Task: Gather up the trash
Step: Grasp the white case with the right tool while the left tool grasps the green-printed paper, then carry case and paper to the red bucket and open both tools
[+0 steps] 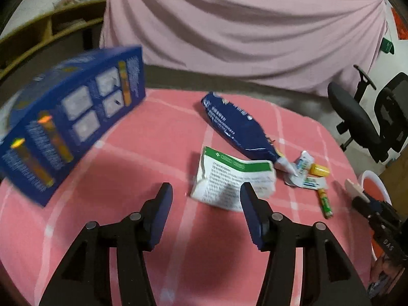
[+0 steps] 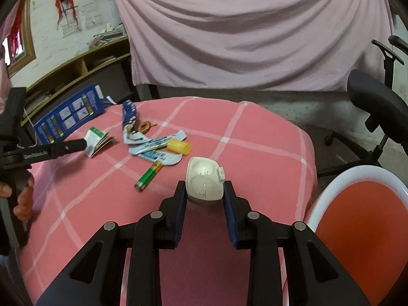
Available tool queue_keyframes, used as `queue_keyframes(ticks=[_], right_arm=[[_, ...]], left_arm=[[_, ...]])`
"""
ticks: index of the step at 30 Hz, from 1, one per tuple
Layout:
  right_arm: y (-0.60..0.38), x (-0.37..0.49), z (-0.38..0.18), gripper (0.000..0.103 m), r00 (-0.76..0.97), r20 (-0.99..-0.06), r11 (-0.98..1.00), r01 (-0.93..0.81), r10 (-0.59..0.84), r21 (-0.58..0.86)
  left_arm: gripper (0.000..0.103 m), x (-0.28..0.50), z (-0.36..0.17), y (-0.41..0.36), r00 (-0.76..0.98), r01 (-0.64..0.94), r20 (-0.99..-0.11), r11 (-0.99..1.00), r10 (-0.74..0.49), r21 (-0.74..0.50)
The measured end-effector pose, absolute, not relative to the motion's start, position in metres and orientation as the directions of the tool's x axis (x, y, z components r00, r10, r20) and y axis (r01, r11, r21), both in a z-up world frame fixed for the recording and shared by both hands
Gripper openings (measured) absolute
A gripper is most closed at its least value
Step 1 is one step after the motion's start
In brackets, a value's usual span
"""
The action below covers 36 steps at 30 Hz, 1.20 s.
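Trash lies scattered over the pink checked surface [image 2: 255, 137], most of it toward the far left part. Left tongs [image 1: 206, 191] stand released with nothing between them, hovering just short of the folded green-and-white leaflet [image 1: 234, 178], whose near edge is partly hidden behind one finger. Right tongs [image 2: 204, 191] are clenched on a white hinged case [image 2: 204, 181], held above the near right part of the surface, close to the white bin with the red liner [image 2: 367, 216] that sits off the right edge.

Beyond the leaflet lies a dark blue pouch [image 1: 237, 125], and toward the middle a small heap: torn blue-and-white wrappers [image 2: 155, 150], a yellow cap [image 2: 179, 146] and a green-and-yellow tube [image 2: 149, 176]. A blue carton [image 1: 68, 117] stands at the far left corner.

The step in hand looks like picking up the leaflet. It is thin and springy, so the left tongs would do best to straddle a raised fold rather than the flat sheet, come down until one finger slides under the lifted edge, then close firmly before lifting. Approaching from the near side keeps clear of the pouch. The case looks ready to drop into the bin; carrying it over the rim before letting go would avoid a bounce.
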State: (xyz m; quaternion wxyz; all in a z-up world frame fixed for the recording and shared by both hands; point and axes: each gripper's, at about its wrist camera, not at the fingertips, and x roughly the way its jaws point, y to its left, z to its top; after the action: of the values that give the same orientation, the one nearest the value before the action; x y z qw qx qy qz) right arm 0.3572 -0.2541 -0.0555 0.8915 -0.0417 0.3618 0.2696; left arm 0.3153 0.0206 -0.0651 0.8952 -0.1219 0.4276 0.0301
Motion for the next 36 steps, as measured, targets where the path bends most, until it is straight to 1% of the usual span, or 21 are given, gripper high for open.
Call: queue_keyframes(ticks=[7,8,9,10,12,14,21,25,29,31,33,36], right_arm=[[-0.258,0.366,-0.06,0.026,0.57,-0.679,0.848,-0.507,0.463,0.153],[-0.258,0.365,-0.06,0.026,0.568,-0.678,0.846,-0.509,0.467,0.155],[-0.257,0.365,-0.06,0.026,0.567,-0.678,0.845,-0.511,0.468,0.155],[-0.257,0.365,-0.06,0.026,0.567,-0.678,0.845,-0.512,0.467,0.154],[-0.257,0.363,-0.06,0.026,0.568,-0.678,0.844,-0.514,0.467,0.151],[-0.257,0.362,-0.061,0.026,0.564,-0.68,0.842,-0.518,0.469,0.15],[-0.261,0.351,-0.061,0.026,0.568,-0.672,0.836,-0.529,0.475,0.144],[-0.264,0.341,-0.059,0.026,0.588,-0.65,0.836,-0.531,0.481,0.139],[-0.268,0.329,-0.051,0.026,0.633,-0.6,0.838,-0.532,0.489,0.123],[-0.271,0.32,-0.044,0.026,0.668,-0.558,0.842,-0.529,0.492,0.109],[-0.277,0.308,-0.033,0.026,0.712,-0.488,0.843,-0.529,0.505,0.1],[-0.291,0.285,-0.009,0.026,0.777,-0.326,0.836,-0.539,0.539,0.097]], left_arm=[[0.048,0.327,-0.067,0.019,0.628,-0.057,-0.771,0.982,-0.105,-0.181],[0.045,0.326,-0.067,0.017,0.627,-0.038,-0.769,0.982,-0.122,-0.187],[0.033,0.324,-0.066,0.015,0.627,-0.023,-0.768,0.982,-0.132,-0.187],[0.028,0.322,-0.066,0.014,0.625,-0.015,-0.769,0.983,-0.135,-0.185],[0.021,0.315,-0.065,0.01,0.626,0.0,-0.767,0.984,-0.141,-0.18],[0.02,0.309,-0.063,0.007,0.634,0.011,-0.759,0.983,-0.148,-0.183],[0.006,0.273,-0.047,-0.017,0.717,0.059,-0.682,0.987,-0.144,-0.146],[0.005,0.254,-0.042,-0.042,0.751,0.067,-0.654,0.996,-0.09,-0.06],[0.005,0.241,-0.029,-0.064,0.809,0.074,-0.583,0.997,-0.073,-0.023],[0.005,0.232,-0.024,-0.073,0.834,0.069,-0.549,0.998,-0.06,-0.004],[0.005,0.228,-0.015,-0.082,0.859,0.066,-0.51,0.998,-0.052,0.008],[0.005,0.226,0.002,-0.092,0.892,0.085,-0.446,0.996,-0.075,0.004]])
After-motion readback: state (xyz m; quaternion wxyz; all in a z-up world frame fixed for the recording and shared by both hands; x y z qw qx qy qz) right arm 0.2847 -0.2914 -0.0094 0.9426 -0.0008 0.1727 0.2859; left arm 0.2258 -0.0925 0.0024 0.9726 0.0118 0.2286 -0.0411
